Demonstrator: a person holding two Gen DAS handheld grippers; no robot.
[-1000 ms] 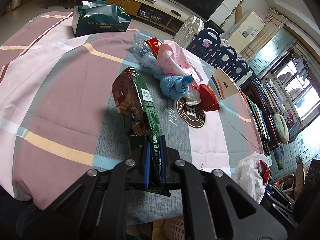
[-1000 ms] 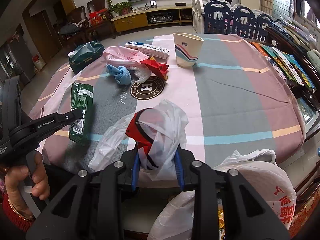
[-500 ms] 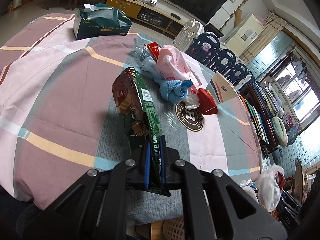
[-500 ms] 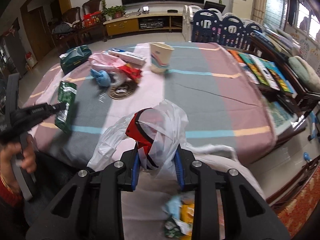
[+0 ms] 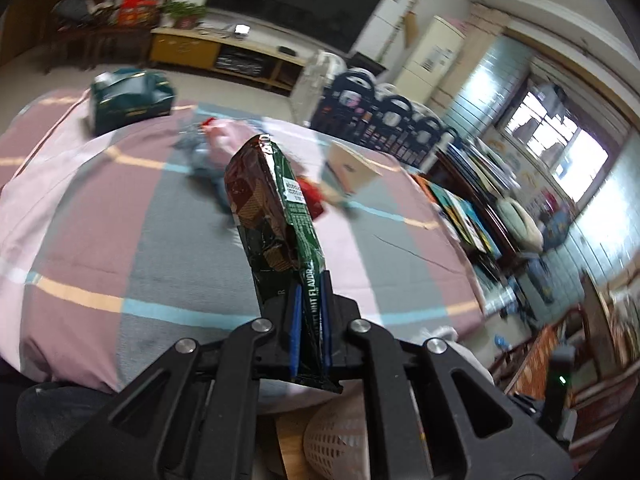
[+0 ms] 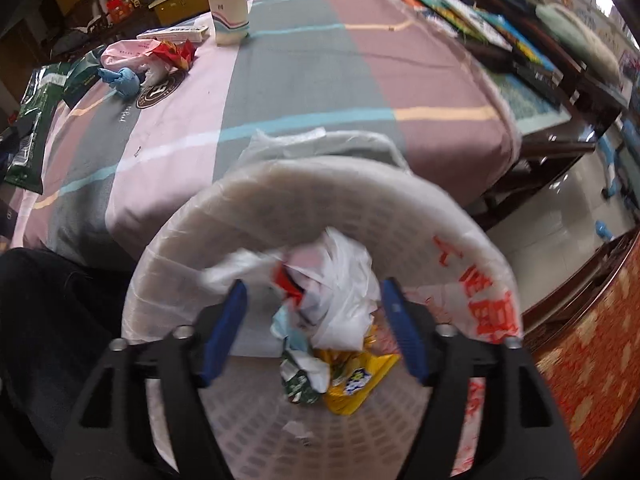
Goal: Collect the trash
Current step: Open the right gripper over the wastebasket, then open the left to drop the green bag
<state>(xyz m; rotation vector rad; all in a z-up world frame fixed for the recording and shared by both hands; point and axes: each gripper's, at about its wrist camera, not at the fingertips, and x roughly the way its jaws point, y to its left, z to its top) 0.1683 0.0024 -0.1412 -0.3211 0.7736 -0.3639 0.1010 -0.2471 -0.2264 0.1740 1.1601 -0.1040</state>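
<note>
My left gripper [image 5: 310,316] is shut on a green and brown snack wrapper [image 5: 276,216] and holds it upright above the near edge of the striped table [image 5: 120,208]. My right gripper [image 6: 316,312] is open above a white lined trash basket [image 6: 288,196] beside the table. A white plastic bag with red print [image 6: 340,292] lies between the fingers, falling into the basket onto other wrappers [image 6: 352,380]. The snack wrapper also shows at the far left of the right wrist view [image 6: 32,120].
On the table are a paper cup [image 6: 230,16], a pink bag [image 6: 128,50], a blue cloth [image 6: 124,80], a red wrapper [image 6: 176,52] and a green tissue pack [image 5: 132,98]. Low shelves with books [image 6: 500,32] stand to the right. The basket also shows below the left gripper [image 5: 336,440].
My right gripper swung down from the table to over the basket and opened, letting go of the white plastic bag. My left gripper lifted and turned right with the snack wrapper.
</note>
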